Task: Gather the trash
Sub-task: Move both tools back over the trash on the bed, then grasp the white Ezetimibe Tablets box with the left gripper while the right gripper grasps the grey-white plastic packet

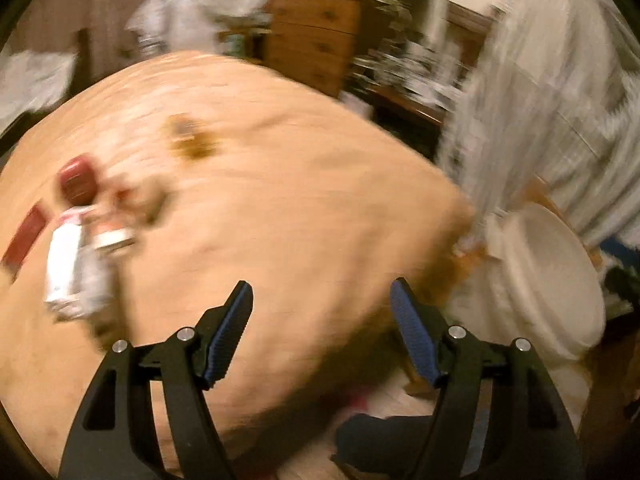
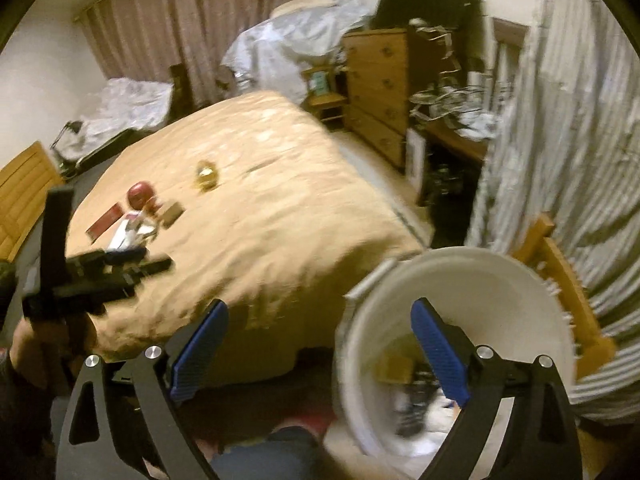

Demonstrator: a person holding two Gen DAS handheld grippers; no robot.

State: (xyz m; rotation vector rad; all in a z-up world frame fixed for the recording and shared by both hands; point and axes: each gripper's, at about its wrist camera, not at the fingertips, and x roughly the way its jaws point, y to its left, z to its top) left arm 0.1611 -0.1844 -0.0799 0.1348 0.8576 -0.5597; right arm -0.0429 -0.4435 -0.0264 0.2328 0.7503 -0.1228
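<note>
Broadly, the bed's [image 2: 280,216] tan cover lies bare across its near and right parts, ending at a near corner beside the white bin [image 2: 460,280]. Blurred trash [image 2: 136,216], red, white and gold pieces, clusters far left on the cover. Both the left tool [image 1: 320,300] and right tool [image 2: 320,320] gape empty.
</note>
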